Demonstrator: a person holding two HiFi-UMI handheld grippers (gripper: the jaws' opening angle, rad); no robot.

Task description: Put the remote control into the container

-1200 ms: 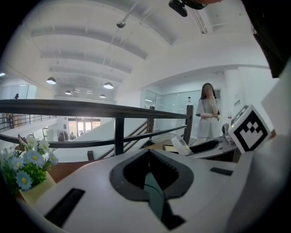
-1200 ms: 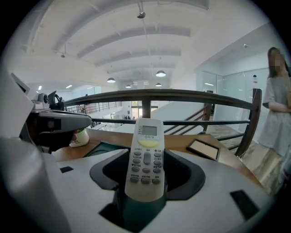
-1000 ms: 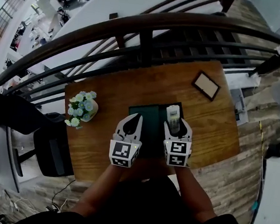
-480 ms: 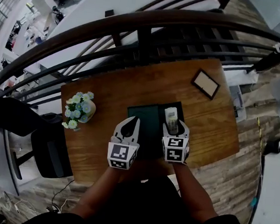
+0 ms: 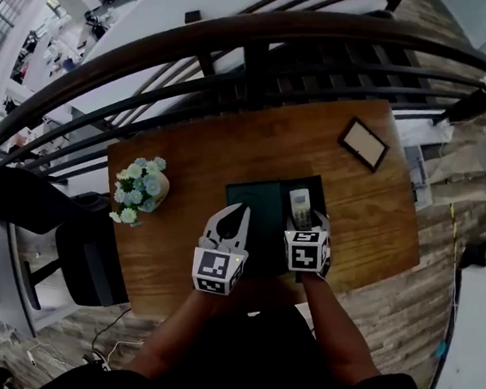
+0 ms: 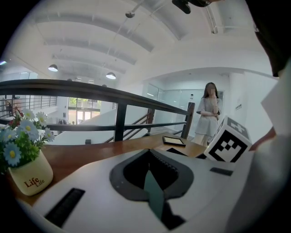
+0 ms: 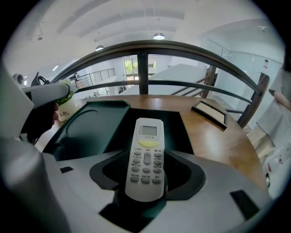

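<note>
A white remote control with grey buttons lies lengthwise between the jaws of my right gripper, which is shut on it. In the head view the remote control is over the right side of the dark green container, a shallow tray on the wooden table, with the right gripper at the tray's near edge. The container shows a rounded recess on its left. My left gripper hovers at the tray's near left corner. Nothing is held in the left gripper, whose jaws are shut.
A flower pot stands at the table's left. A small picture frame lies at the far right. A dark railing runs behind the table, and a dark chair is at its left. A person stands beyond the table.
My right gripper has tipped forward and lowered a little with the remote control over the tray. The left gripper has hardly moved.
</note>
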